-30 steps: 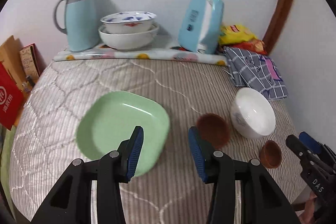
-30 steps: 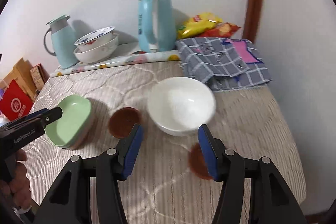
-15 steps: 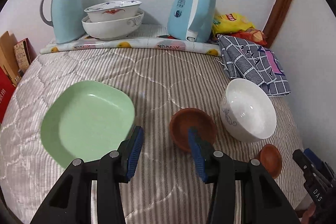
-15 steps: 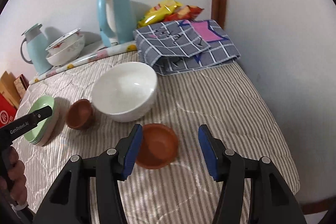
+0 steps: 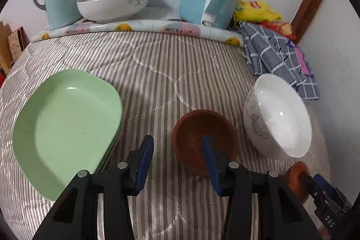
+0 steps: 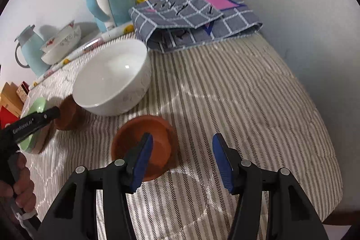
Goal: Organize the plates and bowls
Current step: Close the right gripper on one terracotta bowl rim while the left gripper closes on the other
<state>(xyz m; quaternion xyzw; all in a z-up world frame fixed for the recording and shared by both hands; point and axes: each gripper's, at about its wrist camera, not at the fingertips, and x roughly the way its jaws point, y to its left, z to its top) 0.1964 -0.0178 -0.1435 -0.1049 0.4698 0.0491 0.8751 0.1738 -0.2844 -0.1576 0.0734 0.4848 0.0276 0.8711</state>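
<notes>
1. Left tool (image 5: 177,167): jaws apart, one finger over the larger brown bowl (image 5: 203,141); contact unclear.
2. Right tool (image 6: 182,159): jaws apart, one finger over the smaller brown bowl (image 6: 144,145).
3. White bowl (image 6: 112,80) just beyond both; green plate (image 5: 65,127) left of the left tool.

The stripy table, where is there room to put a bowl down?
Free: the striped cover between the green plate and the fruit-print mat, and the stretch right of the small brown bowl, below the checked cloth. Crowded: the larger brown bowl and white bowl sit close together.
</notes>
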